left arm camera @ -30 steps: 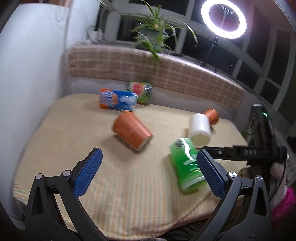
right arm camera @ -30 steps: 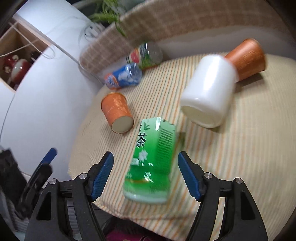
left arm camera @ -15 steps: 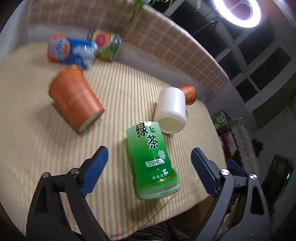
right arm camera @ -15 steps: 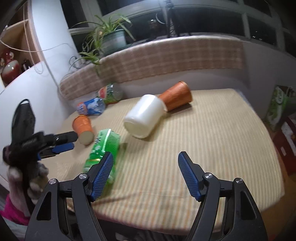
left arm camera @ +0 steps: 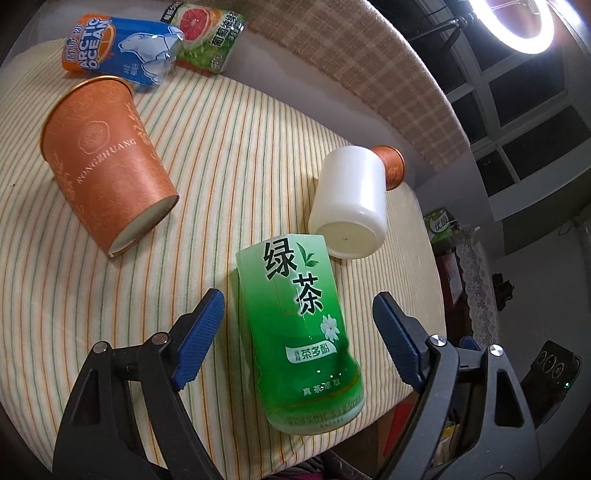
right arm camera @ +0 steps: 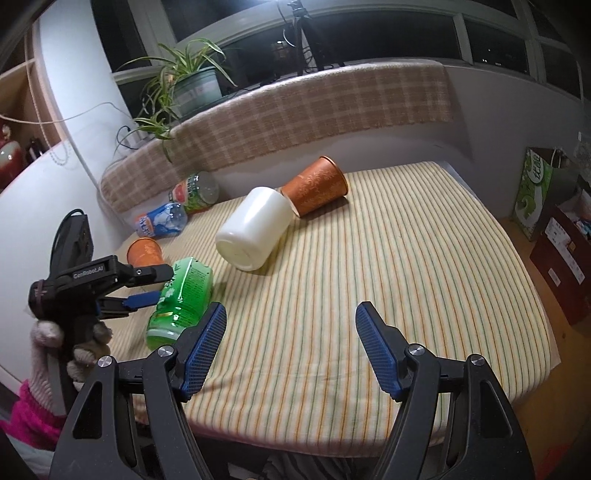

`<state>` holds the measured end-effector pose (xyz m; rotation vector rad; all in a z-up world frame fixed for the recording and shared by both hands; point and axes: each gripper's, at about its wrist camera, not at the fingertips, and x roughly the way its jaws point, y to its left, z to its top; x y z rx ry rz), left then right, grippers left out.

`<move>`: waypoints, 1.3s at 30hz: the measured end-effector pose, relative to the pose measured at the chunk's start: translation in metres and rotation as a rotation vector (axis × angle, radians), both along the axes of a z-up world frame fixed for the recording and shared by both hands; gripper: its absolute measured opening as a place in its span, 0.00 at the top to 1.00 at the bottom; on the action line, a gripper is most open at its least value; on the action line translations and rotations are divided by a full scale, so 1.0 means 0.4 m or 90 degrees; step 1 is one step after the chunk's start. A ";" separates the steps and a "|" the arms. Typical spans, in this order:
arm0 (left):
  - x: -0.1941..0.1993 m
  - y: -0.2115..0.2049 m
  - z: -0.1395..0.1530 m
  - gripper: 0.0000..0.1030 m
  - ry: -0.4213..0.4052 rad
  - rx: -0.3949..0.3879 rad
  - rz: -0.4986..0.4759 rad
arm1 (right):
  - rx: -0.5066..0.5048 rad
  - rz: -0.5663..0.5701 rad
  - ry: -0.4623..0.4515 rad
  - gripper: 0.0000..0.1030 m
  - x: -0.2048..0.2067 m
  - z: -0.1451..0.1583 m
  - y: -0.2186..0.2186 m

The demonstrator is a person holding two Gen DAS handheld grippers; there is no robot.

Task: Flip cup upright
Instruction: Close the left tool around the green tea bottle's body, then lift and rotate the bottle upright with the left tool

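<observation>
A green tea cup [left arm camera: 299, 332] lies on its side near the front edge of the striped table [left arm camera: 229, 147]; it also shows in the right wrist view [right arm camera: 181, 299]. My left gripper [left arm camera: 299, 332] is open, its blue fingers on either side of this cup without touching it. A white cup [left arm camera: 349, 201] lies on its side behind it, also in the right wrist view [right arm camera: 255, 227]. Two orange paper cups lie on their sides, one at the left [left arm camera: 107, 162], one behind the white cup [right arm camera: 316, 190]. My right gripper [right arm camera: 290, 350] is open and empty over bare cloth.
A blue Arctic Ocean cup [left arm camera: 118, 50] and a grapefruit-label cup [left arm camera: 208, 35] lie at the table's far edge by a plaid-covered ledge [right arm camera: 314, 110]. A potted plant [right arm camera: 184, 85] stands on the sill. Boxes [right arm camera: 561, 251] stand on the floor at the right.
My left gripper has come down closer, so its fingers now straddle the green cup. My right gripper has stayed back over the table's front.
</observation>
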<state>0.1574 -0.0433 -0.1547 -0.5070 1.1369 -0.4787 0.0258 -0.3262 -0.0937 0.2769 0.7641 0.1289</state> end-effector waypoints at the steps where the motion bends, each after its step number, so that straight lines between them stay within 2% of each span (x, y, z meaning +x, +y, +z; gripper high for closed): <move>1: 0.001 -0.003 -0.003 0.18 0.002 0.001 -0.001 | 0.002 -0.002 0.001 0.30 0.000 -0.001 -0.001; 14: 0.018 -0.025 -0.046 0.21 0.030 0.000 -0.014 | 0.011 -0.010 0.014 0.30 0.002 -0.016 -0.008; 22: 0.021 -0.023 -0.060 0.36 0.041 -0.009 -0.021 | 0.012 -0.014 0.019 0.30 0.007 -0.022 -0.011; 24: 0.020 -0.026 -0.057 0.38 0.038 -0.009 -0.024 | 0.012 -0.016 0.022 0.30 0.009 -0.025 -0.013; 33: 0.000 -0.046 -0.023 0.40 -0.009 0.031 -0.040 | 0.014 -0.015 0.026 0.30 0.013 -0.028 -0.006; 39: -0.033 -0.063 0.021 0.43 -0.071 0.079 -0.049 | 0.013 -0.013 0.028 0.30 0.016 -0.028 -0.004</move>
